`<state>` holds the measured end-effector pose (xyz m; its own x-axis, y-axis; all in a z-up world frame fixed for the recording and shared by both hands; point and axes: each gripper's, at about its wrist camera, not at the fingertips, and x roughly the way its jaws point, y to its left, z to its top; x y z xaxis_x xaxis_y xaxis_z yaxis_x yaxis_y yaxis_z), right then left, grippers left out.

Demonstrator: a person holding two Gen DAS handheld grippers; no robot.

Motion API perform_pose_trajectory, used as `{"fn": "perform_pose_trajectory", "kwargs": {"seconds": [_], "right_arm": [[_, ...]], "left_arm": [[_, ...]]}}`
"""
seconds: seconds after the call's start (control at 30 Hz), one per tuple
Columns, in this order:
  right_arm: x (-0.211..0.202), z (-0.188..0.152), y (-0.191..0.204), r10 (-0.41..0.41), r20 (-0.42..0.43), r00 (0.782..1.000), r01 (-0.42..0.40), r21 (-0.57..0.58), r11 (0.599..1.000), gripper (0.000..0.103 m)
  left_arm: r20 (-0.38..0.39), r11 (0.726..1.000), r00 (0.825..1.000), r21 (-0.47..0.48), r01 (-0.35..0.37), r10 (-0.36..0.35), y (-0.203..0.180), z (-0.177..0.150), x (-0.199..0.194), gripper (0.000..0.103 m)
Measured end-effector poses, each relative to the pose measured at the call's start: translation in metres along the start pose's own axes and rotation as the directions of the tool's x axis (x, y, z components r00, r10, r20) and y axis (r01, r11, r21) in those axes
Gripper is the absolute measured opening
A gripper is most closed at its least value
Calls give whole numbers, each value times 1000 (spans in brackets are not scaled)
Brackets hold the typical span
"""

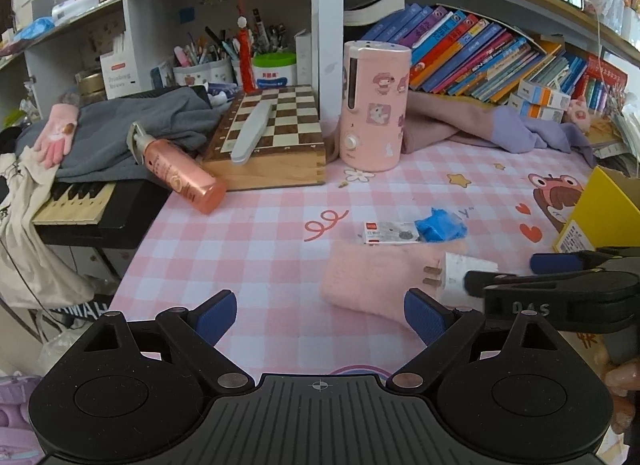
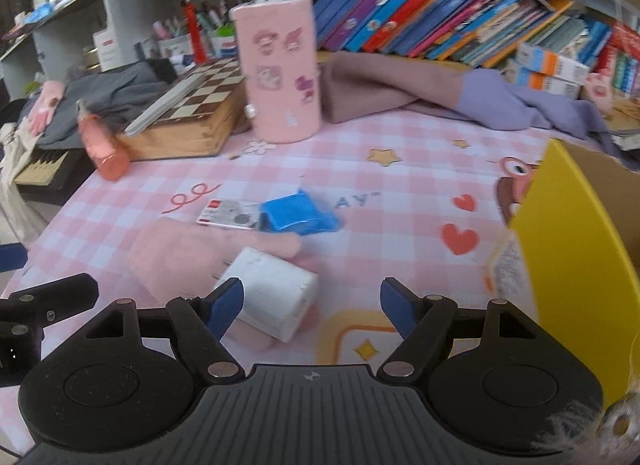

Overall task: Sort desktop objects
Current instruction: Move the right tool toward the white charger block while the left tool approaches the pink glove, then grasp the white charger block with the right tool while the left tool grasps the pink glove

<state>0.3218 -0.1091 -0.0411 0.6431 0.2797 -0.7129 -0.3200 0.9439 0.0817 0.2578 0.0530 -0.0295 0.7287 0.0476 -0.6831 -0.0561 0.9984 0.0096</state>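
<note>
A white plug adapter (image 2: 276, 297) lies on a pink fluffy glove (image 2: 180, 253) on the pink checked mat. My right gripper (image 2: 312, 305) is open, its left pad touching the adapter, which sits between the jaws toward the left one. In the left wrist view the adapter (image 1: 464, 273) and glove (image 1: 368, 281) lie ahead right, with the right gripper (image 1: 540, 273) around the adapter. My left gripper (image 1: 320, 315) is open and empty over the mat. A blue crumpled item (image 2: 300, 213) and a small card pack (image 2: 230, 215) lie just beyond the glove.
A yellow cardboard box (image 2: 576, 249) stands at the right. A pink humidifier (image 1: 374, 105), a chessboard box (image 1: 268, 137), a pink spray bottle (image 1: 180, 169), a keyboard (image 1: 76, 205) and piled clothes (image 1: 500, 125) line the back. Books (image 1: 480, 53) fill the shelf.
</note>
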Motion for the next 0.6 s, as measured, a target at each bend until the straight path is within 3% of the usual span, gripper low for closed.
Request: {"fn": "perform_pose_trajectory", "kwargs": {"seconds": [0.23,0.4,0.6], "right_arm": [[17,4,10,77,-39,996,-79,-41,996,73],[21,3,8,108,-43,993,-110,-43,993,56],[9,1,-5,56,-21,998,-57,-50,997,50]], "left_arm": [[-22,1000,1000,-3,-14,14,0,4,11,93],[-34,1000,999,5,-7,7,-4,8,22,93],[-76,999,996,23,39,-37,-15,11,44,93]]}}
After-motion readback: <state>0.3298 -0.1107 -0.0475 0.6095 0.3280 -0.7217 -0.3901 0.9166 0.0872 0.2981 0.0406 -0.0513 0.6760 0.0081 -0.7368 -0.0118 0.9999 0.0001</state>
